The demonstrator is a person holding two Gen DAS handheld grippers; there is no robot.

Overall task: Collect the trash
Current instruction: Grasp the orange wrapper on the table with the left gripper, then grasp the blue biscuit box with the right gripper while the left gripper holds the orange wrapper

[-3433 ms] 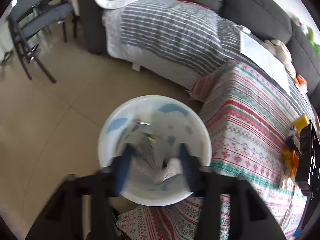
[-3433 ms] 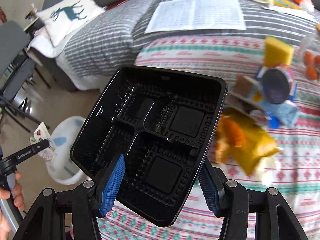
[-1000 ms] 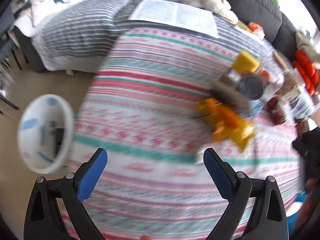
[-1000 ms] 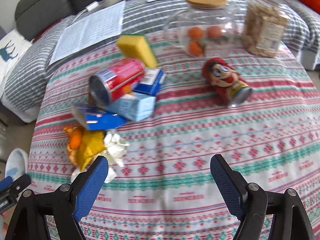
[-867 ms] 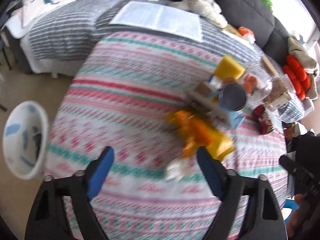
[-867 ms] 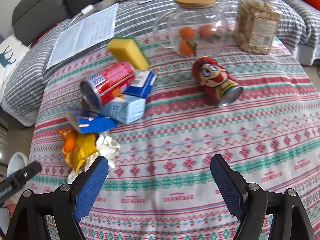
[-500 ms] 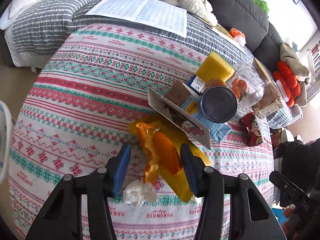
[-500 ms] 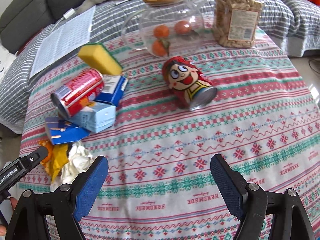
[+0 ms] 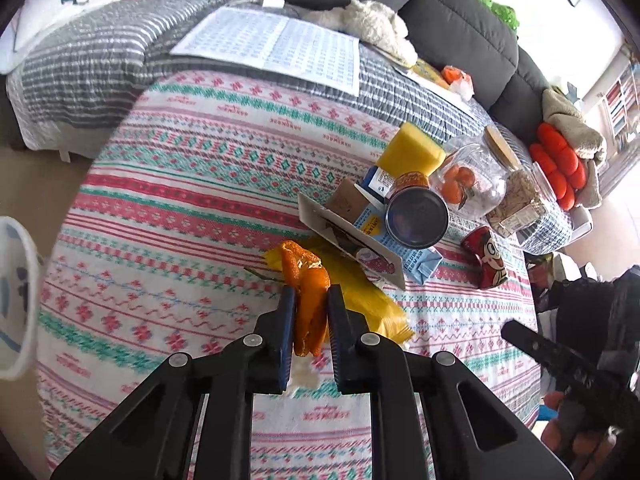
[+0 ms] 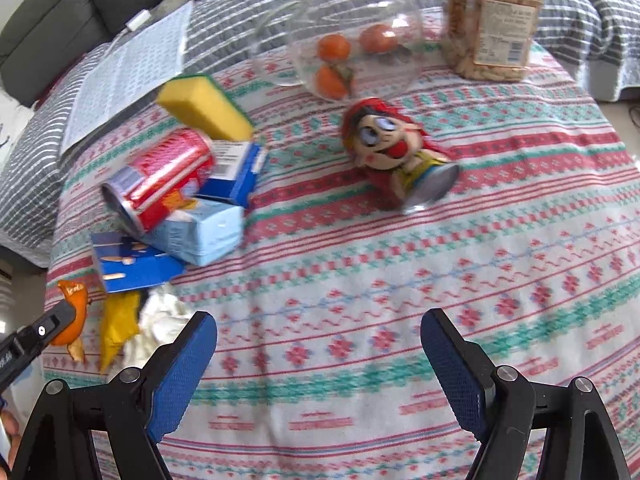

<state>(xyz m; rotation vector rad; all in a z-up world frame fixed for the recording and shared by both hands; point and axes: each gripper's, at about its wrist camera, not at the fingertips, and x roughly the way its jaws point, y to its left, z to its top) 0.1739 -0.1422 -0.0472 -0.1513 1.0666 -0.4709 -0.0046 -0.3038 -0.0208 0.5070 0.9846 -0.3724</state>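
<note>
Trash lies in a heap on the patterned tablecloth (image 9: pixel 180 200). An orange peel (image 9: pixel 304 264) rests on a yellow wrapper (image 9: pixel 360 292). My left gripper (image 9: pixel 311 291) is closing on the peel, and both pads touch it. In the right wrist view the same peel (image 10: pixel 74 300) shows at the left gripper's finger (image 10: pixel 36 336). Beside it are crumpled white tissue (image 10: pixel 160 320), a flat blue card box (image 10: pixel 128 264), light blue cartons (image 10: pixel 200 232) and a red can (image 10: pixel 160 176). My right gripper (image 10: pixel 318 318) stands open above bare cloth with nothing between its fingers.
A cartoon-printed can (image 10: pixel 396 160) lies on its side mid-table. Behind it stand a yellow sponge (image 10: pixel 204 108), a glass jar of oranges (image 10: pixel 352 40) and a jar of snacks (image 10: pixel 492 20). A white bin (image 9: pixel 16 292) sits on the floor left of the table. A sofa lies beyond.
My left gripper came from over the white bin to the trash heap and closed its jaws around the orange peel. My right gripper no longer holds the black tray and drifted toward the cartoon can.
</note>
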